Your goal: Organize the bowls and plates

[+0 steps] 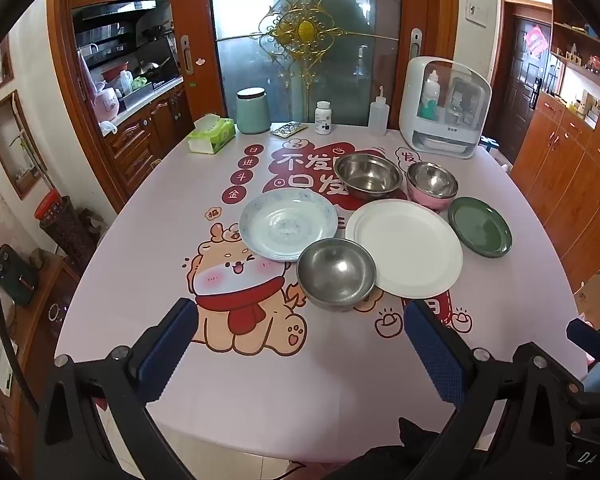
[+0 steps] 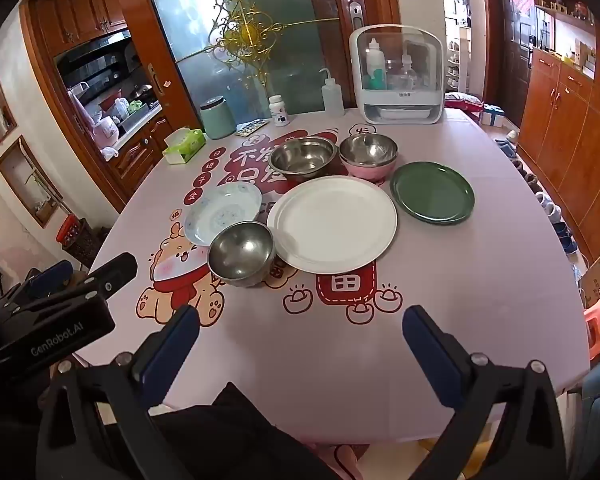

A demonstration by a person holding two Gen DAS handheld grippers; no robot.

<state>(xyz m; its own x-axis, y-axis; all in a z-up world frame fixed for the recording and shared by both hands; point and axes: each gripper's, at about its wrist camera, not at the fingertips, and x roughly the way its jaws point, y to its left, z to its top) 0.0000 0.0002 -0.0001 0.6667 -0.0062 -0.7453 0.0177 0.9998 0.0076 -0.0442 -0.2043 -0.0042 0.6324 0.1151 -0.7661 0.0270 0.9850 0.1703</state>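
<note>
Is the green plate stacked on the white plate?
No, the green plate lies flat on the tablecloth to the right of the white plate, with a strip of cloth showing between them.

Bare tablecloth [image 1: 300, 392] before steel bowl [image 1: 336, 272]

Black gripper [image 1: 300, 344] frames (blue ribbed pads).

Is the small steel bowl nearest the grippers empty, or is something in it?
Empty. The small steel bowl sits upright on the table, and both wrist views look straight down to its bare metal bottom.
</note>
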